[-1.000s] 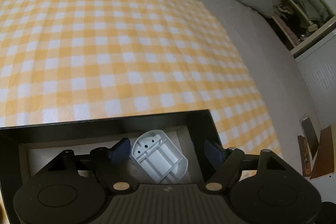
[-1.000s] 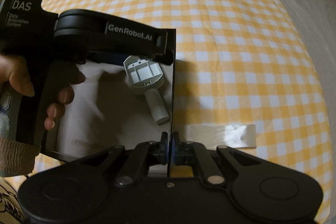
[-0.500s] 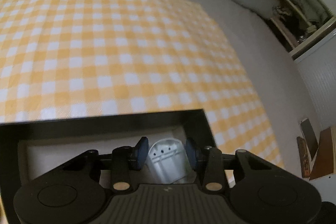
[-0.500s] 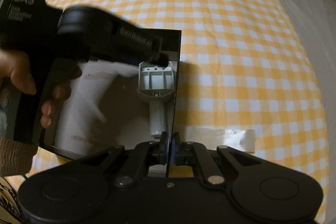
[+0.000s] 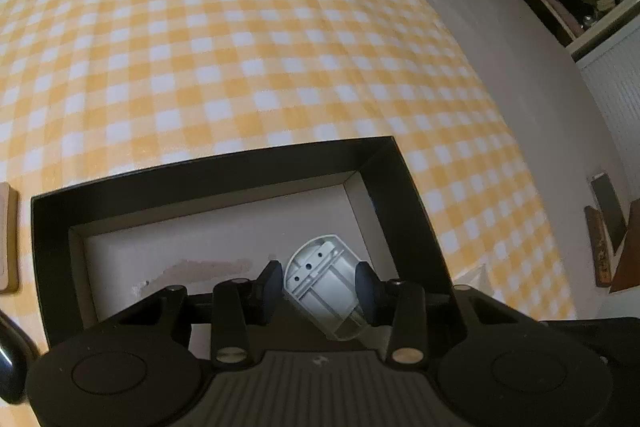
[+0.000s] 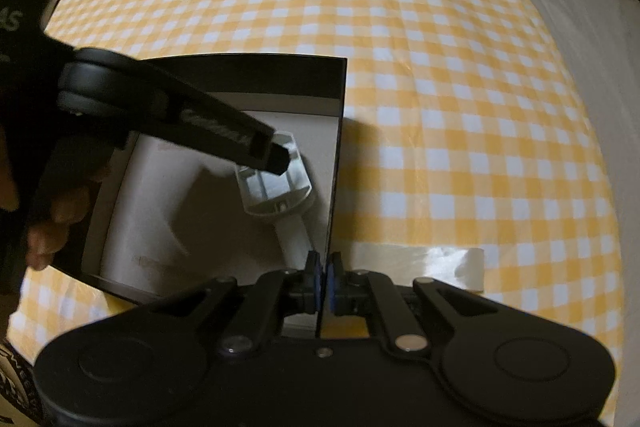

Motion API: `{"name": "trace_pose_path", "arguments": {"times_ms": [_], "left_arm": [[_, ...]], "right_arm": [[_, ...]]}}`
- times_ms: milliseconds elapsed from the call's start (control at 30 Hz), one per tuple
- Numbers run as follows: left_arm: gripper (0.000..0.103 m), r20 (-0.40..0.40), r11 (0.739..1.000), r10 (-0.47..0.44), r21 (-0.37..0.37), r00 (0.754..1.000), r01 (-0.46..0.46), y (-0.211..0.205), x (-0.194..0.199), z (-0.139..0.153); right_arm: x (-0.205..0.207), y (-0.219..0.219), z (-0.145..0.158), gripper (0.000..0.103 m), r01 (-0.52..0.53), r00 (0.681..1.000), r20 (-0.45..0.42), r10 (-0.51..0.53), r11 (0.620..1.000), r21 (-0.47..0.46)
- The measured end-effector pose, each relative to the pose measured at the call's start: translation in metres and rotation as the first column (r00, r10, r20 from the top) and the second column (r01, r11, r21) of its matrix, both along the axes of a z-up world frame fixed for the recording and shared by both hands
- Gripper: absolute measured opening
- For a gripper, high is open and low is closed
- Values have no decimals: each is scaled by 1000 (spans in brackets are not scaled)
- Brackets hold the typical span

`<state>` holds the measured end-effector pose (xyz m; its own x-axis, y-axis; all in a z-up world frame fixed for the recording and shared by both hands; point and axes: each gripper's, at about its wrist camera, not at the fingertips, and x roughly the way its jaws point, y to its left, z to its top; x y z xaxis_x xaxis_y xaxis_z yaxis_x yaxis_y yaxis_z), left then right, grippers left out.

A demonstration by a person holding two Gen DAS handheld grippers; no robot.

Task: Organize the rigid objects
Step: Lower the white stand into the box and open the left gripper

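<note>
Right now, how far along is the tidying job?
Done: the grey plastic part is inside the black box. In hand: the right claw pinches the box wall; the left claw, jaws opening, has the part between them. Left: probably letting go of both.

Your grey plastic part (image 5: pixel 323 281) has a rounded, ribbed, hollow head and a pale cylindrical stem (image 6: pixel 295 239). It lies on the white floor of the black box (image 5: pixel 224 173), hollow side up, close to the box's right wall, stem pointing toward its near edge.
</note>
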<state>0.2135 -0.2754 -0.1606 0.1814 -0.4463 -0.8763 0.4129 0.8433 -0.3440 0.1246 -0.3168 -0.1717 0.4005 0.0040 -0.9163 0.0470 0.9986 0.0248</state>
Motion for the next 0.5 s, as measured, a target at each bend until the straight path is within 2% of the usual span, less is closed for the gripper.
{"name": "trace_pose_path", "arguments": {"times_ms": [33, 100, 200, 267, 333, 367, 400, 500], "left_arm": [[47, -6, 1000, 4, -5, 1000, -4, 3, -1, 0], [64, -2, 998, 22, -53, 1000, -22, 10, -4, 2], [66, 8, 987, 54, -153, 999, -52, 19, -6, 6], [66, 21, 991, 41, -127, 999, -38, 18, -7, 10], [64, 15, 999, 12, -42, 1000, -12, 16, -11, 8], [61, -6, 1000, -1, -14, 1000, 1, 16, -13, 5], [54, -25, 1000, -10, 4, 1000, 11, 16, -13, 4], [47, -50, 999, -39, 25, 998, 40, 15, -19, 3]], "right_arm": [[0, 0, 0, 4, 0, 1000, 0, 0, 1000, 0], [0, 0, 0, 4, -1, 1000, 0, 1, 1000, -1], [0, 0, -2, 4, -4, 1000, -2, 4, 1000, -2], [0, -1, -2, 5, -5, 1000, -2, 5, 1000, 0], [0, 0, -1, 4, -7, 1000, -1, 7, 1000, -1], [0, 0, -1, 5, -9, 1000, 0, 9, 1000, -2], [-1, 0, -1, 5, -11, 1000, 0, 11, 1000, -1], [-1, 0, -1, 5, -12, 1000, 0, 12, 1000, 1]]}}
